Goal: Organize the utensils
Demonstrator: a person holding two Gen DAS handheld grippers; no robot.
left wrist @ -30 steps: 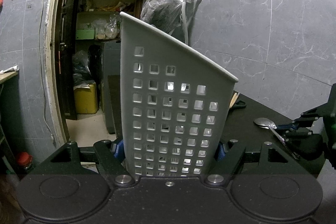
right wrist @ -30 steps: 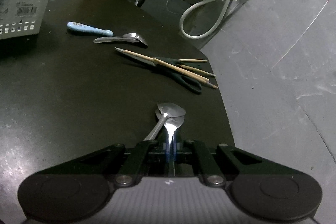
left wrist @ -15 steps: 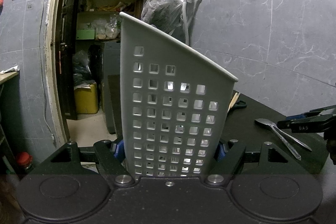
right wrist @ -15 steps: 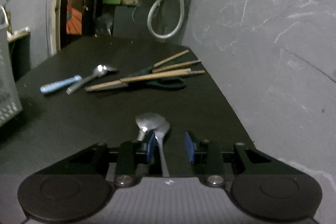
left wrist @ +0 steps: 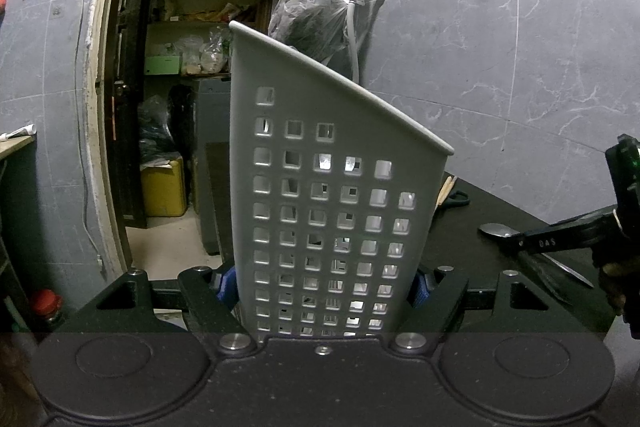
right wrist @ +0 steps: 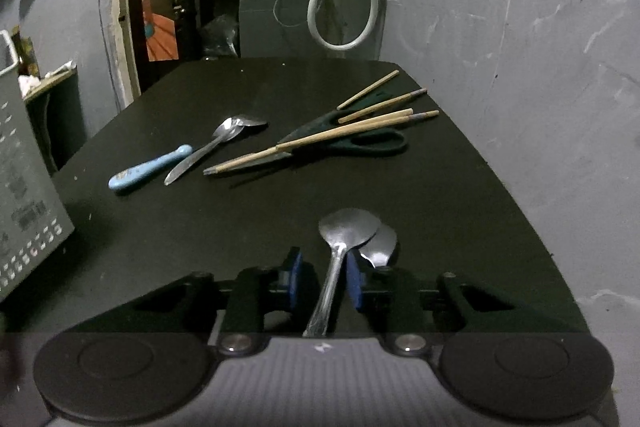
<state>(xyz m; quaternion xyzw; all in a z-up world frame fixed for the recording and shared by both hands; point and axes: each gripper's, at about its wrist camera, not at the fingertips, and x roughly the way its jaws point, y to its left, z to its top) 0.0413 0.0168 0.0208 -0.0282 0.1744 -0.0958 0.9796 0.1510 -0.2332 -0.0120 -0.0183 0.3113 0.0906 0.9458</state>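
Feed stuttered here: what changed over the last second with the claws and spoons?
The right claw rolled level, let go of the spoon, and its jaws have just been closing again, the handle between them but not yet pinched. The left claw stays clamped on the grey holder.

— What's on my left camera?

— My left gripper (left wrist: 322, 287) is clamped on the grey perforated plastic utensil holder (left wrist: 332, 195), blue pads against both its sides. It stands upright on the black table (left wrist: 492, 215), slanted rim highest on the left.

— And to the right of the holder?

— A steel spoon (left wrist: 496, 230) lies on the table, with the right gripper (left wrist: 560, 241) over its handle. Wooden chopstick tips (left wrist: 446, 189) peek out just behind the holder's right edge.
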